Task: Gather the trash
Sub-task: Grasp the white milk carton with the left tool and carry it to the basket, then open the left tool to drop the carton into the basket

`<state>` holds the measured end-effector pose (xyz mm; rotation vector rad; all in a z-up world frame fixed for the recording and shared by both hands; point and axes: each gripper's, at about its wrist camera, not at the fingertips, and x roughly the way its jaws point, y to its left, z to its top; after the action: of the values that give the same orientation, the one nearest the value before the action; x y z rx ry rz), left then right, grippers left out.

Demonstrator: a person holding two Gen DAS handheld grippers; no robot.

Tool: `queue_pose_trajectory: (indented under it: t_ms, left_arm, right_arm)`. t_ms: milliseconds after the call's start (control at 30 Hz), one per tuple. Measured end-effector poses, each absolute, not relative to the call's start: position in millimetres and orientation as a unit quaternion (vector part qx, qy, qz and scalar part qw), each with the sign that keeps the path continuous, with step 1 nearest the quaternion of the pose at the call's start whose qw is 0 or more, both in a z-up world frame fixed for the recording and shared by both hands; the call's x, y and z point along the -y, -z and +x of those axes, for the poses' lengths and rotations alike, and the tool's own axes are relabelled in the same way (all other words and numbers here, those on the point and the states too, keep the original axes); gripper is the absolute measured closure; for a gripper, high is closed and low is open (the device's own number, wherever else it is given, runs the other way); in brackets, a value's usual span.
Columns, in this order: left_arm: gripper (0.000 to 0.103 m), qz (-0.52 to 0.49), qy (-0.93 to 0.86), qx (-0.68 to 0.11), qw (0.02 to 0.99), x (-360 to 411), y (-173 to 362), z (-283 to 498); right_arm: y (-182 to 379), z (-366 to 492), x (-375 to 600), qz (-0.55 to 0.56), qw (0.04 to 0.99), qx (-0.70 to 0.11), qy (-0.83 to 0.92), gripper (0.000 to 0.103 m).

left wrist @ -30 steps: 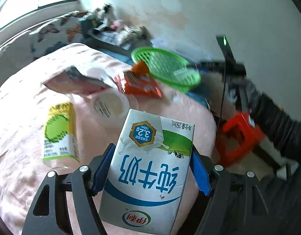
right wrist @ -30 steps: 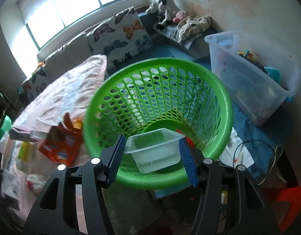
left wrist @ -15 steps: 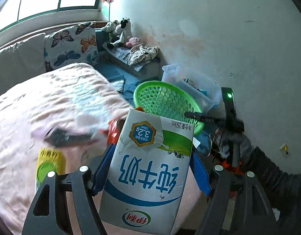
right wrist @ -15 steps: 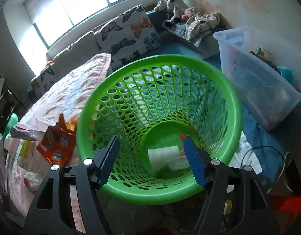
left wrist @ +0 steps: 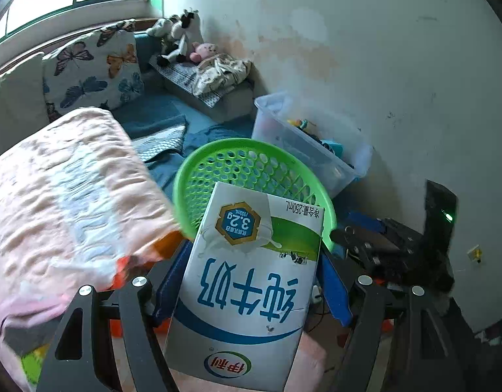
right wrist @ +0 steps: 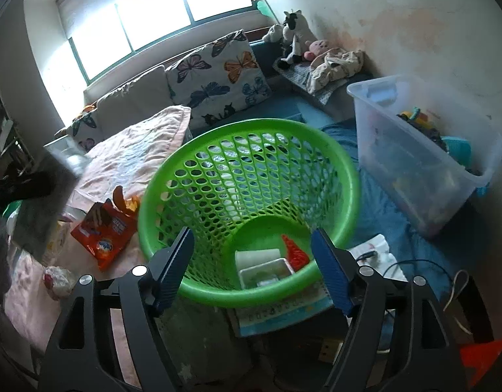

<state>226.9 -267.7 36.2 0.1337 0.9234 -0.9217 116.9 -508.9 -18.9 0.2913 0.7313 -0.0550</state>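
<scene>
My left gripper (left wrist: 251,271) is shut on a white, blue and green milk carton (left wrist: 247,287), held up in front of the green mesh basket (left wrist: 218,163). My right gripper (right wrist: 254,261) is open and empty, just above the near rim of the green basket (right wrist: 198,150). Inside the basket lie a clear plastic tub (right wrist: 265,271), a white cup (right wrist: 256,256) and a red scrap (right wrist: 293,251). An orange snack bag (right wrist: 102,225) lies on the pink blanket (right wrist: 133,150) left of the basket. The left gripper shows blurred at the right wrist view's left edge (right wrist: 38,196).
A clear storage bin (right wrist: 421,156) with toys stands right of the basket by the wall. Butterfly cushions (right wrist: 218,75) and stuffed toys (right wrist: 293,39) lie behind. A crumpled wrapper (right wrist: 58,277) is on the blanket. Cables (right wrist: 411,268) and a booklet (right wrist: 283,313) lie near the basket.
My right gripper opened and the clear tub dropped into the basket, then the gripper drew back. My left gripper carried the milk carton from the blanket toward the basket.
</scene>
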Motion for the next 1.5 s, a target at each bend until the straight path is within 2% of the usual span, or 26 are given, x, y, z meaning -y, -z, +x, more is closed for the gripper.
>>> queue_pose_trajectory:
  t_ms: [667, 733, 800, 1100, 1500]
  left_arm:
    - [0.032, 0.09, 0.382, -0.498, 0.773, 369.5, 28.7, 278.7]
    - [0.027, 0.084, 0.377, -0.504, 0.772, 370.5, 31.6, 283.1]
    - [0.018, 0.072, 0.374, -0.506, 0.774, 368.1, 31.4, 286.2]
    - [0.018, 0.051, 0.375, -0.476, 0.794, 336.6, 10.3, 272.3]
    - [0.018, 0.028, 0.336, -0.437, 0.834, 246.2, -18.2, 235.6]
  right_arm:
    - [33.7, 102.8, 522.5, 0.172, 0.918, -0.356, 0.033, 0.029]
    - [34.8, 102.4, 522.1, 0.172, 0.918, -0.356, 0.034, 0.029]
    - [35.0, 101.3, 520.6, 0.172, 0.918, -0.357, 0.034, 0.029]
    - [30.3, 95.0, 512.4, 0.171, 0.921, -0.349, 0.029, 0.029]
    - [13.8, 83.2, 478.5, 0.159, 0.928, -0.337, 0.004, 0.028]
